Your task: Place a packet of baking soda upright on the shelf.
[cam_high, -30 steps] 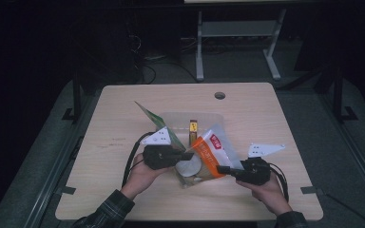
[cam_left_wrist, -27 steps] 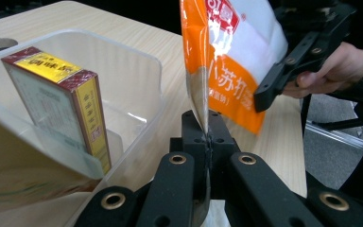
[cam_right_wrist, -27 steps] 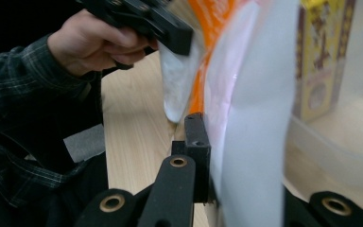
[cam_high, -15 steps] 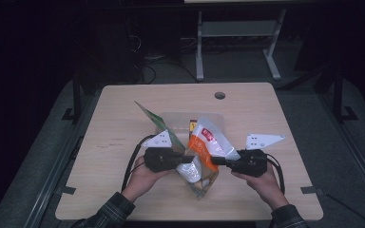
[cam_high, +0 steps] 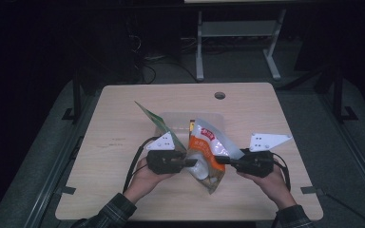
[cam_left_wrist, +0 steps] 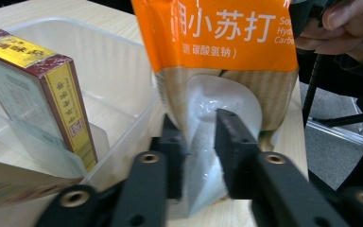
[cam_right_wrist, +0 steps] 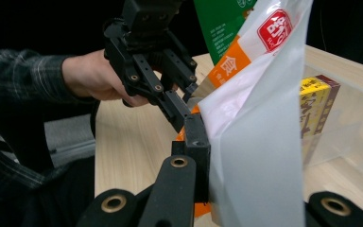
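An orange-and-white pouch of baking soda (cam_high: 207, 148) hangs over the table's near middle, between my two grippers. My right gripper (cam_high: 219, 160) is shut on the pouch's white edge (cam_right_wrist: 255, 118); one black jaw shows beside it and the other is hidden behind the film. My left gripper (cam_high: 191, 163) has just been opening. Its jaws (cam_left_wrist: 198, 137) now stand apart, with the pouch's pale lower part (cam_left_wrist: 217, 33) between them and not squeezed. A clear plastic bin (cam_high: 171, 116) behind the pouch holds a yellow-and-maroon box (cam_left_wrist: 42, 94).
A green packet (cam_high: 151, 118) leans at the bin's left end, just above my left gripper. The bin's wall (cam_left_wrist: 118, 71) stands close to my left jaws. A round cable hole (cam_high: 220, 95) lies near the table's far edge. Bare wood spreads left and right.
The pouch has come up off the table and now hangs more upright. My right hand rose with it. My left jaws went from shut to apart.
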`<state>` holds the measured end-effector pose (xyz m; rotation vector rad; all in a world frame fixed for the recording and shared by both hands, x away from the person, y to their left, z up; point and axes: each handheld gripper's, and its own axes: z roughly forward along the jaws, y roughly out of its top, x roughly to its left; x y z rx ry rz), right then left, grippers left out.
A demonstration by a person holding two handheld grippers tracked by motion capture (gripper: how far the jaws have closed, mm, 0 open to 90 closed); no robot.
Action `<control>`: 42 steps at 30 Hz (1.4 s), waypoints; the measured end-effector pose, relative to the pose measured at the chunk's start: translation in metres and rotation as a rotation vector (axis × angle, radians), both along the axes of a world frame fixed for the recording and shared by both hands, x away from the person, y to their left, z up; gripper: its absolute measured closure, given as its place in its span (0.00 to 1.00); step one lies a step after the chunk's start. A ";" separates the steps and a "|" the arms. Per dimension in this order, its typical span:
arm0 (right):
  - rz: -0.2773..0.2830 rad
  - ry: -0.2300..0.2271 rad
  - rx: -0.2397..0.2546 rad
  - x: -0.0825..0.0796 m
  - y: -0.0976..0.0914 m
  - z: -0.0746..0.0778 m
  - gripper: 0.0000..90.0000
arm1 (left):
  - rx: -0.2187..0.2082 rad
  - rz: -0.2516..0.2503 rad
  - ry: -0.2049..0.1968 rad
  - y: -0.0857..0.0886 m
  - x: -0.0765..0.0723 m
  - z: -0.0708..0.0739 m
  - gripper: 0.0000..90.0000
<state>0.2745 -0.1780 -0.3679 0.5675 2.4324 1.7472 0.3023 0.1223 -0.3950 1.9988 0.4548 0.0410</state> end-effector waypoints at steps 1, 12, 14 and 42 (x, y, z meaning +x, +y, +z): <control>0.001 -0.007 -0.011 -0.001 0.000 0.001 1.00 | -0.003 -0.001 0.002 0.000 0.000 -0.001 0.72; -0.036 -0.035 -0.046 -0.005 -0.015 0.008 1.00 | 0.014 0.029 0.004 0.017 -0.009 0.000 0.49; -0.050 -0.032 -0.046 -0.005 -0.019 0.009 1.00 | 0.023 0.029 0.023 0.023 -0.011 -0.003 0.47; -0.170 -0.070 -0.019 0.037 -0.028 0.038 1.00 | 0.140 0.187 0.122 0.117 -0.008 -0.037 0.17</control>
